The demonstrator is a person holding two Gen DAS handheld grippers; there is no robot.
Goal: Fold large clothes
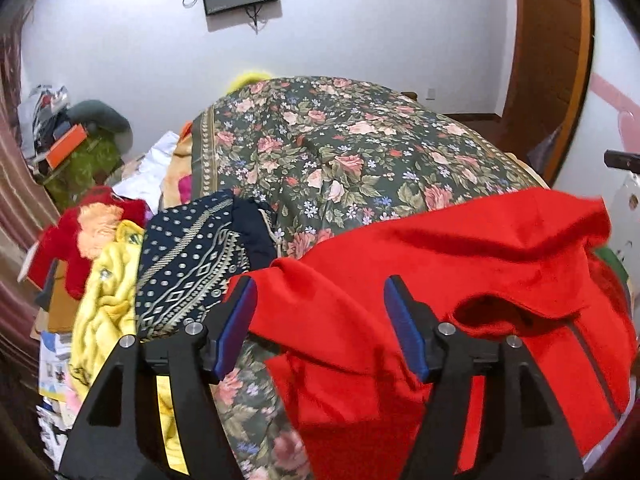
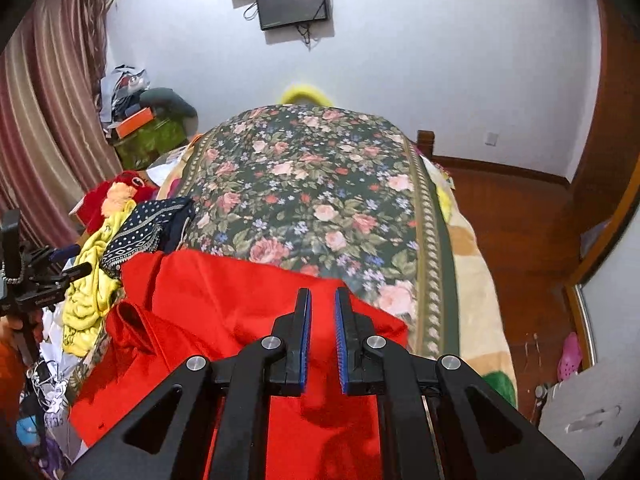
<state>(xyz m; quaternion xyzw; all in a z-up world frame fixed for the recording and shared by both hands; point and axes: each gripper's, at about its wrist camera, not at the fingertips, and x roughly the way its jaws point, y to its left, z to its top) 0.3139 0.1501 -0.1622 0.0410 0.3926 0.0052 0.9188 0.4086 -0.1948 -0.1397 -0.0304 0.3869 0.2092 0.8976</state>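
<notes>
Beside red garment (image 1: pixel 460 264) — clothes pile (image 1: pixel 108 280) at L; L fingers (image 1: pixel 244 312) wide, R fingers (image 2: pixel 345 344) narrow.

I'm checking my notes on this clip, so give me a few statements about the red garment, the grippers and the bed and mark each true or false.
1. The red garment lies on the floral bedspread. True.
2. The left gripper is clamped shut. False: its jaws stand wide open over the red cloth.
3. The right gripper has a narrow gap between its fingers. True.
4. The yellow garment lies to the right of the red one. False: it is to its left.
5. A screen hangs on the wall. True.
</notes>
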